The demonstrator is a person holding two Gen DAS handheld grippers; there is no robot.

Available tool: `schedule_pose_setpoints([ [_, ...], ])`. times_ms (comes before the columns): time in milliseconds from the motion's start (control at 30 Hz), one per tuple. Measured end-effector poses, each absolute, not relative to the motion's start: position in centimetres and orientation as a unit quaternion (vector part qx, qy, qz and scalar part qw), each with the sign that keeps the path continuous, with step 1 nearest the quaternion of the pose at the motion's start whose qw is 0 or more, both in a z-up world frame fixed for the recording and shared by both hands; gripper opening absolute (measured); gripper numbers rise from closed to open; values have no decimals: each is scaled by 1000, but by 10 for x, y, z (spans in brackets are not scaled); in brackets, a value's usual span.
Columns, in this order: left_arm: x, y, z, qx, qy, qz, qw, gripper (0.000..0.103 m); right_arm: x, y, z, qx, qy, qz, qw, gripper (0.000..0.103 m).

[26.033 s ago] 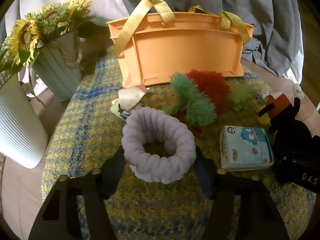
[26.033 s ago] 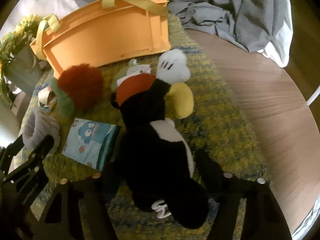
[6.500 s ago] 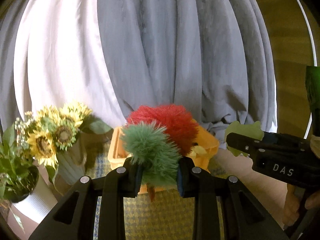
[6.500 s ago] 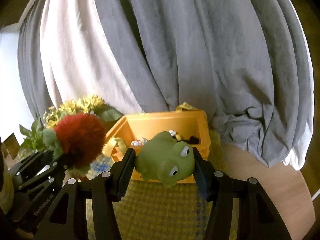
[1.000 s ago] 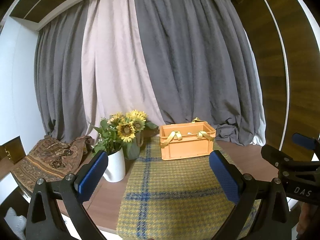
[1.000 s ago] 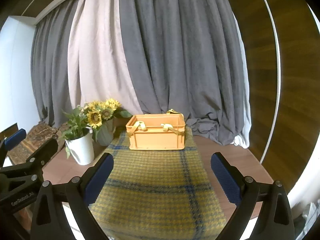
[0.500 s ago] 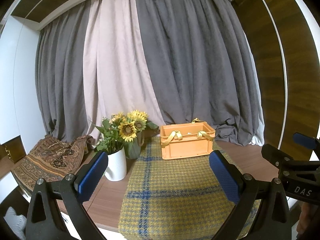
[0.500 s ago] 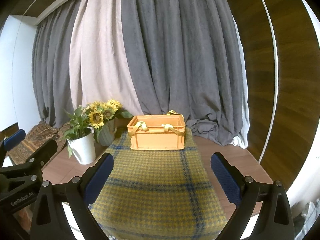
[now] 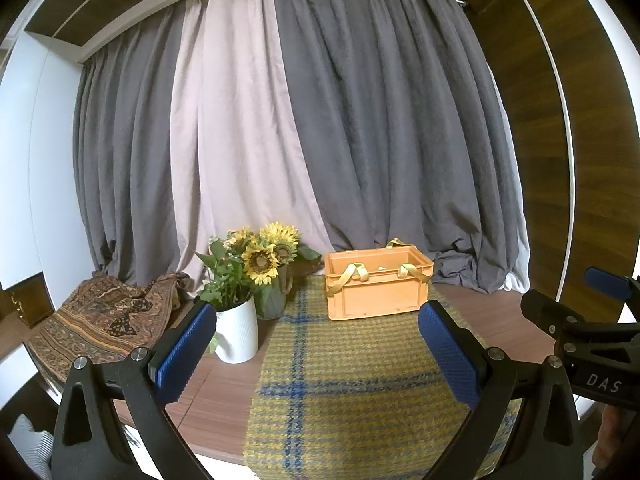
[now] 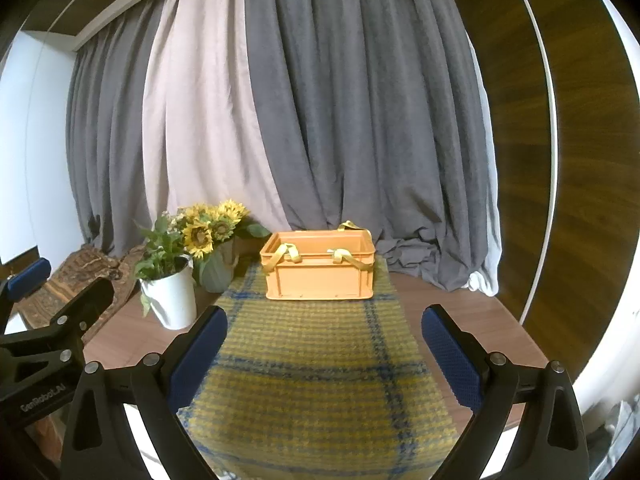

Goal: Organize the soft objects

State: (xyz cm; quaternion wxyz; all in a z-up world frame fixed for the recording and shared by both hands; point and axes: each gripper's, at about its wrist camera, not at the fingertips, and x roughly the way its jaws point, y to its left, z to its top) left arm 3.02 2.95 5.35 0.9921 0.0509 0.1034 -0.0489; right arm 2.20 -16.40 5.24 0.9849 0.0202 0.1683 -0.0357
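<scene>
An orange crate (image 9: 376, 286) with yellow strap handles stands upright at the far end of a yellow and blue plaid mat (image 9: 352, 392); it also shows in the right wrist view (image 10: 320, 268). No soft object lies on the mat. A small white bit shows inside the crate; the rest of its inside is hidden. My left gripper (image 9: 318, 356) is open and empty, held back from the table's near edge. My right gripper (image 10: 324, 356) is open and empty too, and shows at the right of the left wrist view (image 9: 580, 328).
A white pot with green leaves (image 9: 236, 332) and a grey-green vase of sunflowers (image 9: 272, 276) stand left of the crate. A patterned brown cloth (image 9: 108, 320) lies further left. Grey and pale curtains (image 9: 320, 140) hang behind the round wooden table (image 10: 460, 312).
Both grippers stay open and empty and have drifted only slightly; the crate and mat have not moved. Earlier, they held a fluffy toy and a green frog toy, no longer in view.
</scene>
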Motion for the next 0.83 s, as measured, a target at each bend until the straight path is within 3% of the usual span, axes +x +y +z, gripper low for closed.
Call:
schedule_pose_setpoints([
  [833, 27, 28, 55, 51, 102, -60, 992, 103, 19, -164, 52, 23, 169, -37, 985, 99],
])
